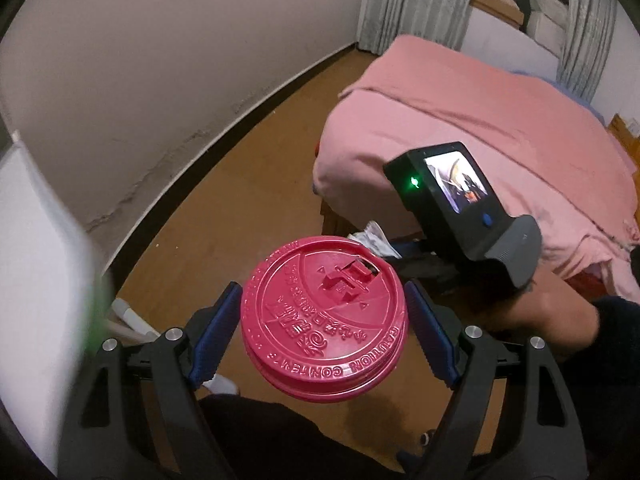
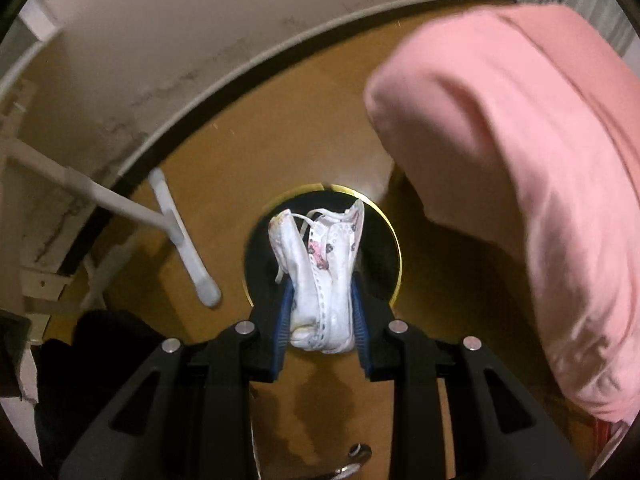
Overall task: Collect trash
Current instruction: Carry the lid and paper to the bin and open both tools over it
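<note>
My left gripper [image 1: 325, 326] points downward, blue pads [image 1: 216, 340] pinching a red coffee cup lid [image 1: 325, 318] by its rim, above the brown floor [image 1: 224, 200]. My right gripper [image 2: 322, 312], seen in the left view with its small screen [image 1: 458, 182] lit, also points down, clamping a crumpled white face mask [image 2: 320, 276] directly over a black round bin [image 2: 384, 248] with a gold rim. The pink-covered bed [image 1: 480, 120] crowds the right; a white stand's legs [image 2: 176, 236] lie left of the bin. The wall [image 1: 160, 60] curves along the far side, open floor between.
</note>
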Motion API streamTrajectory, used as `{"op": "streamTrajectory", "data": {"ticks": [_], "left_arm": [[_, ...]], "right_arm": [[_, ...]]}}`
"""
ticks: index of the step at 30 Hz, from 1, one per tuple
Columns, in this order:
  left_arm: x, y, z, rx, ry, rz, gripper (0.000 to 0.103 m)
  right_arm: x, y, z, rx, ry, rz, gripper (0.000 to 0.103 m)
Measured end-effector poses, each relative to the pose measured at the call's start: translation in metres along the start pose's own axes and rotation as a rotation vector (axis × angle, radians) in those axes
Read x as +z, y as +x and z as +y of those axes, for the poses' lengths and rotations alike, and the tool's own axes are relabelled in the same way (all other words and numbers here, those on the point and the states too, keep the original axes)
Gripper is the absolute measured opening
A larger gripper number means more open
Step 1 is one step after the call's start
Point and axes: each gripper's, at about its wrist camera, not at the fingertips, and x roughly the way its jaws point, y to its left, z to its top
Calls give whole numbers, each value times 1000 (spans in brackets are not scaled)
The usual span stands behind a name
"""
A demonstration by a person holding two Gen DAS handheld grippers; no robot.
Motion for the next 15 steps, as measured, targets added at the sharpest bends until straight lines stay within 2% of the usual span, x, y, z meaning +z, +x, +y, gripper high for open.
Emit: {"op": "streamTrajectory", "data": {"ticks": [7, 13, 15], "left_arm": [[4, 60, 0, 1, -3, 82, 80], [2, 79, 5, 1, -27, 117, 80], [0, 81, 5, 1, -32, 125, 80]], "right_arm": [[-11, 21, -20, 36, 37, 54, 28], [-8, 26, -28, 51, 61, 56, 28], [-6, 27, -31, 58, 68, 55, 39]]}}
